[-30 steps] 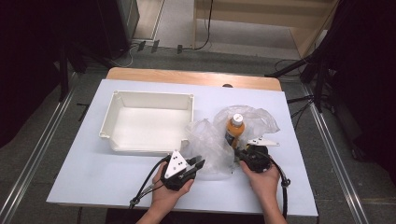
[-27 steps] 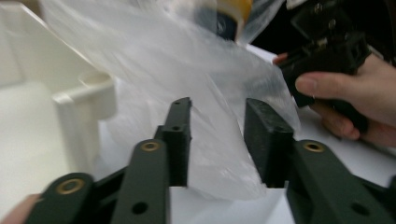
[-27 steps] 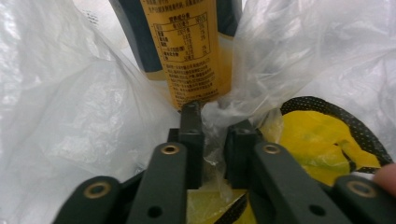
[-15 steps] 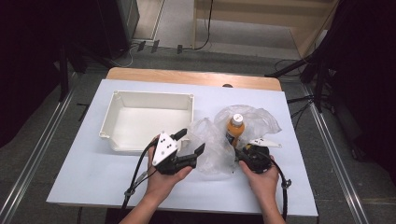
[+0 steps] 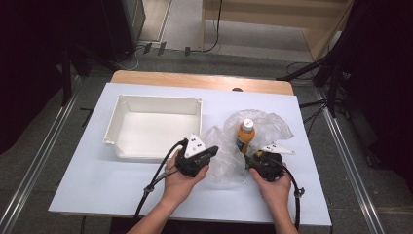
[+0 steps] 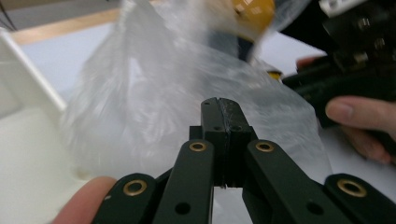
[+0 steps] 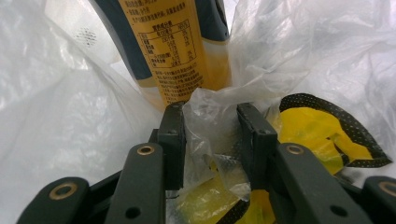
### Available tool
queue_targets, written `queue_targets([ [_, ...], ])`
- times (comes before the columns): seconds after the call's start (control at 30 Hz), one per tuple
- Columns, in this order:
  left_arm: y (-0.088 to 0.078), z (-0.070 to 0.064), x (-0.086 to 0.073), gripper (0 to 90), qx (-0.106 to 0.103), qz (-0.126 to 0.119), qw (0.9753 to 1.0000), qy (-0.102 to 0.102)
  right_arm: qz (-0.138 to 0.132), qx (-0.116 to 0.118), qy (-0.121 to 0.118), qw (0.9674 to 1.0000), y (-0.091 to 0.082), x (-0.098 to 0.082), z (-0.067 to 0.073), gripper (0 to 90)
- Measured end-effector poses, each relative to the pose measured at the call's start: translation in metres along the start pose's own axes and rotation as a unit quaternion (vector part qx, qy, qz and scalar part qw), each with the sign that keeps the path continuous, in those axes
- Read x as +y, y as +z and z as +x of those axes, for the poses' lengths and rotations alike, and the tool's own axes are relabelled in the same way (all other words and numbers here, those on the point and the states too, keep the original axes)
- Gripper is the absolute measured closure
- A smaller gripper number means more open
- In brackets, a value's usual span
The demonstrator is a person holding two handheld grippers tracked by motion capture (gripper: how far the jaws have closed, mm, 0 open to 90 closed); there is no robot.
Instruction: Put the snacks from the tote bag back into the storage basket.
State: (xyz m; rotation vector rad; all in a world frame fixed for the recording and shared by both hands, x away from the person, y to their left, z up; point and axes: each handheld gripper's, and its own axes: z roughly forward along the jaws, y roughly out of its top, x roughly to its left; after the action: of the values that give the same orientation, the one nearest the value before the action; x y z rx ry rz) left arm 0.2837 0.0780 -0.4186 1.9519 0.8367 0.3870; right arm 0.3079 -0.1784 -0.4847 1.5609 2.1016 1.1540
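Observation:
A crumpled clear plastic bag [image 5: 221, 146] lies on the white table with an orange bottle [image 5: 245, 135] standing upright in it. My left gripper [image 5: 213, 152] is at the bag's left edge. Its jaws have just been closing and now stand shut [image 6: 220, 105], with the film right behind the tips and nothing visible between them. My right gripper [image 5: 250, 159] points into the bag below the bottle. Its jaws [image 7: 210, 121] have just been opening and stand apart, with a loose fold of bag film between them. The bottle's label [image 7: 177, 51] is just ahead, beside a yellow black-edged item [image 7: 322, 135].
A white rectangular tray [image 5: 160, 100] stands at the left, close behind my left gripper, and its wall [image 6: 28, 84] shows beside the bag. The table's wooden far edge [image 5: 195, 80] borders a floor with cables. Bare table surface [image 5: 97, 180] lies at the front left.
My left gripper rose and moved right toward the bag; its jaws stood wide open half a second ago and are shut now. The right hand stayed in place.

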Motion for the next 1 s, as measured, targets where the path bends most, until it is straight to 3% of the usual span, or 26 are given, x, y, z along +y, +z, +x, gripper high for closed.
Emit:
queue_targets([
  [0.07, 0.011, -0.006, -0.011, 90.0, -0.012, 0.019, 0.9997, -0.005, -0.005, 0.002, 0.000, 1.0000, -0.001, 0.000, 0.000, 66.1],
  [0.23, 0.024, -0.006, -0.031, 90.0, -0.010, 0.038, 0.9991, -0.014, -0.019, 0.012, 0.002, 0.9997, -0.004, -0.001, -0.001, 62.1],
  [0.33, 0.029, -0.005, -0.040, 90.0, -0.009, 0.051, 0.9986, -0.011, -0.039, 0.022, -0.001, 0.9990, -0.010, -0.002, -0.001, 55.3],
  [0.47, 0.031, -0.006, -0.041, 90.0, -0.006, 0.056, 0.9984, -0.011, -0.059, 0.036, -0.012, 0.9975, -0.021, 0.000, 0.001, 50.9],
  [0.6, 0.034, -0.003, -0.042, 90.0, -0.007, 0.059, 0.9980, -0.023, -0.087, 0.030, -0.023, 0.9955, -0.042, 0.005, 0.002, 49.3],
  [0.63, 0.034, -0.003, -0.042, 90.0, -0.006, 0.058, 0.9980, -0.023, -0.106, 0.023, -0.024, 0.9938, -0.055, 0.008, 0.002, 49.3],
  [0.7, 0.033, -0.005, -0.042, 90.0, -0.002, 0.053, 0.9984, -0.017, -0.114, 0.020, -0.026, 0.9929, -0.061, 0.010, 0.002, 49.5],
  [0.83, 0.031, -0.008, -0.044, 90.0, 0.006, 0.042, 0.9991, -0.007, -0.153, 0.004, -0.036, 0.9875, -0.083, 0.021, 0.009, 52.6],
  [0.9, 0.030, -0.009, -0.045, 90.0, 0.007, 0.037, 0.9993, -0.003, -0.159, 0.008, -0.034, 0.9866, -0.087, 0.024, 0.011, 56.6],
  [0.93, 0.029, -0.009, -0.045, 90.0, 0.005, 0.033, 0.9995, -0.002, -0.161, 0.031, -0.032, 0.9859, -0.092, 0.030, 0.013, 63.6],
  [1.0, 0.027, -0.009, -0.046, 90.0, 0.005, 0.027, 0.9996, 0.000, -0.162, 0.035, -0.036, 0.9855, -0.094, 0.032, 0.016, 66.9],
])
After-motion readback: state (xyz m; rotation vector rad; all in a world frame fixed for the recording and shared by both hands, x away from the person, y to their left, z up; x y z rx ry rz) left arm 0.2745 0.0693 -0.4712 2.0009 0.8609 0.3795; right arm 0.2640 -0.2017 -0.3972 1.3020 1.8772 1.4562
